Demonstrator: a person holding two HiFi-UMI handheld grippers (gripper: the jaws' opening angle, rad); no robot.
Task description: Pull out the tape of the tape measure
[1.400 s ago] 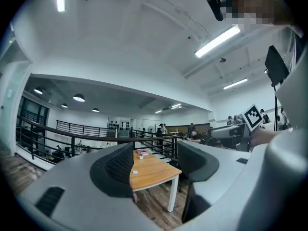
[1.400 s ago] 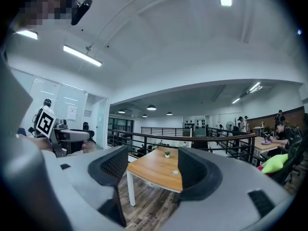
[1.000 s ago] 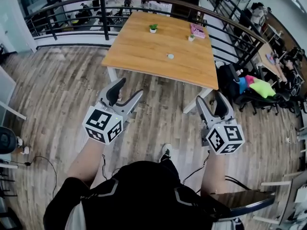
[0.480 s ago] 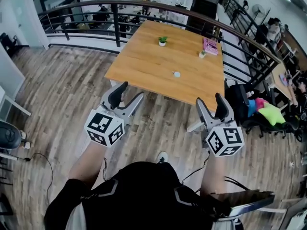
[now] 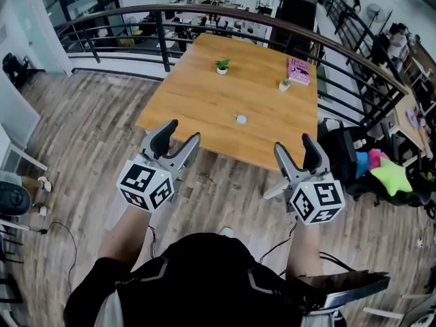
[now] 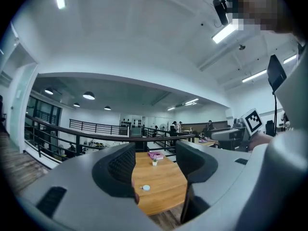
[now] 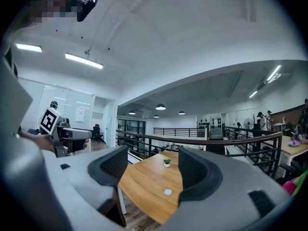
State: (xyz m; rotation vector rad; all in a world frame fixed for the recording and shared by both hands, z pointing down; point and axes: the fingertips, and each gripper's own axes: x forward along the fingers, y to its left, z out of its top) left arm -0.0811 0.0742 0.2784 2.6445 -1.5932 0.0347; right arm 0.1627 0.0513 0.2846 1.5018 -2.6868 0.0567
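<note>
The tape measure (image 5: pixel 240 119), a small white round case, lies untouched on the wooden counter (image 5: pixel 197 94), just above the centre of the head view. A second ago it sat higher in the frame. The whole counter has since slid down the picture, and its near edge now meets the tips of both grippers in the frame. The left gripper (image 5: pixel 182 133), at lower left, points at that edge. Its fingers have just eased in a touch, yet they stand wide apart with nothing between them. The right gripper (image 5: pixel 294 145), at lower right, likewise has its fingers spread and empty. Both are well apart from the tape measure. A potted plant (image 5: pixel 222 65), a smaller pot (image 5: pixel 284 85) and a pink book (image 5: pixel 298 71) stand toward the counter's far end, at upper centre.
</note>
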